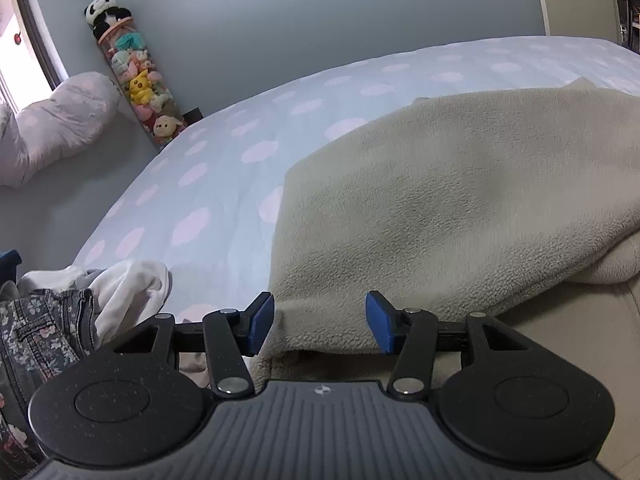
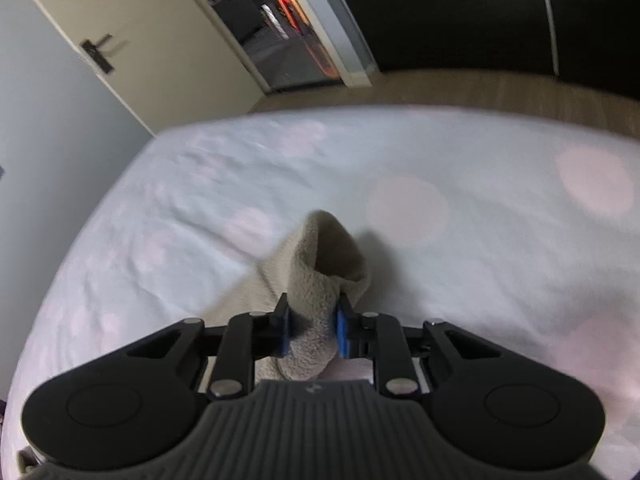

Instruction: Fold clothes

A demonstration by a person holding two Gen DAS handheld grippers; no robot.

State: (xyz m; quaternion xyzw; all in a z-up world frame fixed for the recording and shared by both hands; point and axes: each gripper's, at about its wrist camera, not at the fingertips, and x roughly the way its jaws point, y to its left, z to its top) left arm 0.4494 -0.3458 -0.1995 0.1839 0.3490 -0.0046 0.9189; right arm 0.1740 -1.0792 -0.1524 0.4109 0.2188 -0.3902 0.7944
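The beige fleece garment (image 1: 460, 200) lay spread over the polka-dot bed (image 1: 224, 184), filling the right of the left wrist view, probably so it could be folded flat. The right gripper (image 2: 312, 330) was clamped on a bunched fleece end, likely to carry it over. The left gripper (image 1: 320, 324) stood spread wide at the garment's near edge, holding nothing.

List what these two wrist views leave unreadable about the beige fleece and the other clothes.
- Beige fleece garment, left wrist view: its type and full outline; the right edge cuts it off and a fold covers the underside.
- Fleece end in the right gripper: which part it is; the view is motion-blurred.
- Floral garment and white cloth: cut by the left edge, partly behind the left gripper.
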